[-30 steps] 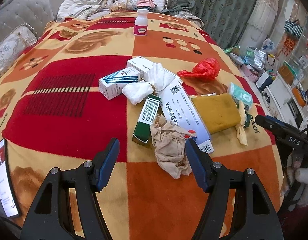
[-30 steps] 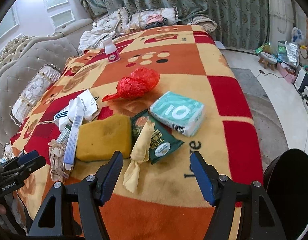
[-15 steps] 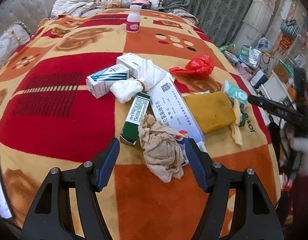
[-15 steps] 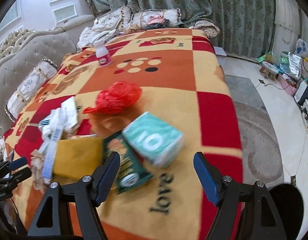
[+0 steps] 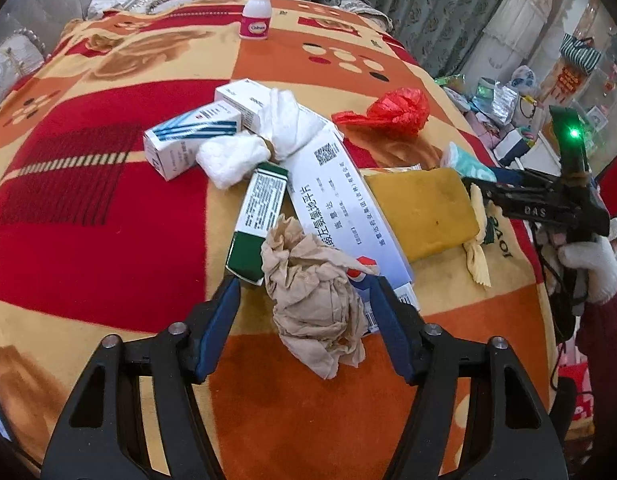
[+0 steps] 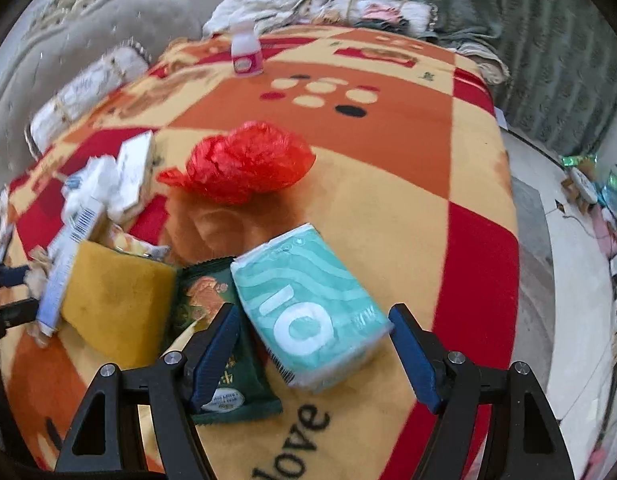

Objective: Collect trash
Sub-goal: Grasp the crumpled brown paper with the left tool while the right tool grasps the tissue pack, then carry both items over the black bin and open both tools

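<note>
The left gripper (image 5: pixel 304 312) hung over a crumpled brown paper wad (image 5: pixel 314 304) lying on the patterned blanket (image 5: pixel 88 220) of a bed. Its blue-padded fingers (image 5: pixel 218 326) had just been closing and stood about half open, one on each side of the wad. The right pad looked very close to the paper, perhaps brushing it; the left pad was clear of it, so nothing was gripped yet. The wad lay partly over a green medicine box (image 5: pixel 258 220) and the lower end of a long white box (image 5: pixel 340 208) with printed text.

The right gripper (image 6: pixel 314 344) straddled a teal tissue pack (image 6: pixel 308 308) near the blanket's edge. Its fingers (image 6: pixel 414 356) stood wide, having just opened a little further, with the pack between them but a visible gap on each side; the left finger hovered over a dark green snack wrapper (image 6: pixel 212 344). It held nothing.

Around these lay the rest of the litter: a yellow sponge (image 6: pixel 116 300) touching the wrapper, a red plastic bag (image 6: pixel 248 164) farther up the bed, white tissue balls (image 5: pixel 232 156) and a blue-striped box (image 5: pixel 188 140), and a small white bottle (image 5: pixel 256 20) upright, well apart near the pillows. In the left wrist view, a gloved hand (image 5: pixel 592 264) gripped the right gripper's handle.
</note>
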`<state>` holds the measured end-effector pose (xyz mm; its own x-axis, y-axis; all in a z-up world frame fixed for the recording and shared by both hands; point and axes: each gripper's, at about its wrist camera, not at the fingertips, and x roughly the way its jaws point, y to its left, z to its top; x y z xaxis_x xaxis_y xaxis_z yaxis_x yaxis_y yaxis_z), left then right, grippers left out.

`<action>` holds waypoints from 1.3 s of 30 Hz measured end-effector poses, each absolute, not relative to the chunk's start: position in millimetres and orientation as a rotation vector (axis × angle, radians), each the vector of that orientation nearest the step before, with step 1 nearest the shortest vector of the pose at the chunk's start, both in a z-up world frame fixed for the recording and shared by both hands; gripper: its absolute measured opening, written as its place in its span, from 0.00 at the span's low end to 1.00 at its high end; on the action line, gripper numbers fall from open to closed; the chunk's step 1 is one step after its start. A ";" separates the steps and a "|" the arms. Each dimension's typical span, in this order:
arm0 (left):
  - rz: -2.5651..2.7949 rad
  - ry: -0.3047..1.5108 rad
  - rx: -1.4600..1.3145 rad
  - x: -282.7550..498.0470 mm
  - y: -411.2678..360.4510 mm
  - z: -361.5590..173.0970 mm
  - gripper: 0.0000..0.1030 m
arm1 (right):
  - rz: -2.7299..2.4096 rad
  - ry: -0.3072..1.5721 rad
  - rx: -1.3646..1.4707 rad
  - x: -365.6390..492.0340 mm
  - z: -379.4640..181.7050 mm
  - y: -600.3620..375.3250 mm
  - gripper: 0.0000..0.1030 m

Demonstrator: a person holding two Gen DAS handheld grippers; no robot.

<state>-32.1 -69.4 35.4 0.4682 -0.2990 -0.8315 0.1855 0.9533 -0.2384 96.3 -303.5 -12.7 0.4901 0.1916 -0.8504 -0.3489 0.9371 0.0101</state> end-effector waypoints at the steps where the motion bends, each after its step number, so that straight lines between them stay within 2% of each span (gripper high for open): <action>1: -0.308 1.052 -0.125 -30.9 -69.4 34.7 0.40 | 0.339 1.004 -0.156 98.6 -12.8 -304.3 0.72; 3: -0.317 1.062 -0.122 -31.5 -70.0 35.1 0.30 | 0.318 1.001 -0.144 101.1 -12.2 -305.8 0.58; 5: -0.335 1.056 -0.123 -35.1 -70.0 38.9 0.28 | 0.313 0.997 -0.118 98.8 -10.7 -307.9 0.51; 7: -0.357 1.053 -0.134 -39.4 -68.4 45.3 0.27 | 0.299 0.975 -0.092 92.0 -5.3 -310.6 0.49; 14: -0.397 1.011 -0.138 -58.2 -67.0 77.9 0.26 | 0.224 0.873 0.056 37.6 33.4 -331.9 0.49; 21: -0.490 0.951 -0.084 -72.8 -103.2 109.8 0.26 | 0.106 0.803 0.162 -40.9 59.3 -358.3 0.49; 28: -0.653 0.907 -0.023 -87.3 -178.9 130.7 0.26 | -0.055 0.805 0.197 -91.4 68.5 -406.5 0.49; 39: -0.878 0.951 -0.017 -85.0 -312.4 121.6 0.26 | -0.226 0.808 0.291 -139.1 61.6 -472.2 0.49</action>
<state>-85.0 -312.4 121.6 0.2728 -0.6595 -0.7005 0.6457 0.6652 -0.3749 -139.1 -472.2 61.6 0.6709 -0.0872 -0.7364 0.3073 0.9365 0.1691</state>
